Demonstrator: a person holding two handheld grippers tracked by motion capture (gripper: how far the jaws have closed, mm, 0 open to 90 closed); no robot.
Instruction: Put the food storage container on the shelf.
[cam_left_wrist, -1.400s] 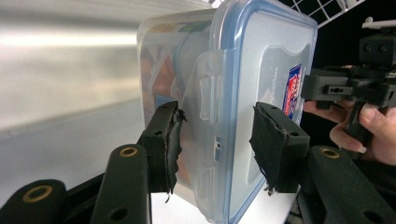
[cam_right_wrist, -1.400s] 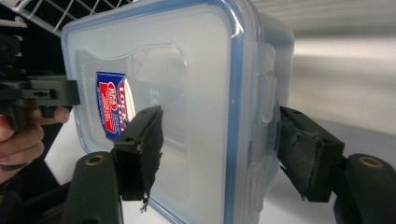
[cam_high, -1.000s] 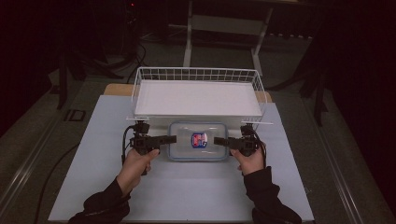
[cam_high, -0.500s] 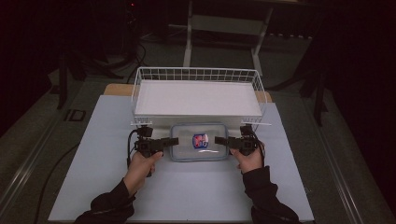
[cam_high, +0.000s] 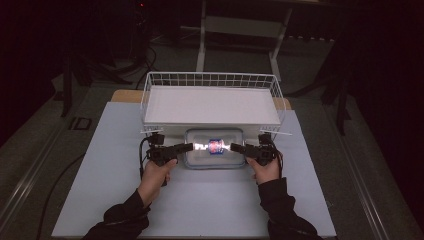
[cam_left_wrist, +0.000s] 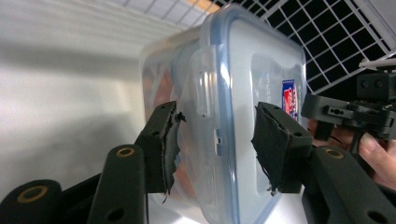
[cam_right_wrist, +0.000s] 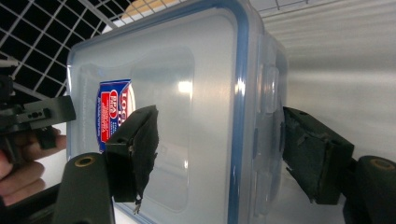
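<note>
On the white tabletop (cam_high: 100, 200) before a white wire basket (cam_high: 210, 80), the clear, blue-rimmed plastic box (cam_high: 214, 148) lies between both grippers. The left gripper (cam_left_wrist: 217, 140) straddles its latched end with jaws slack; the right gripper (cam_right_wrist: 219, 149) likewise brackets the opposite end without squeezing. Likely a two-handed lift is being set up: both must clamp evenly first.

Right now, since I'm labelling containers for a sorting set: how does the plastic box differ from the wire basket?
The plastic box is closed by a blue-rimmed lid; the wire basket is open on top. The box has solid translucent walls; the basket is white open grid. The box is smaller and sits on the table in front of the basket. Both are rectangular.
</note>
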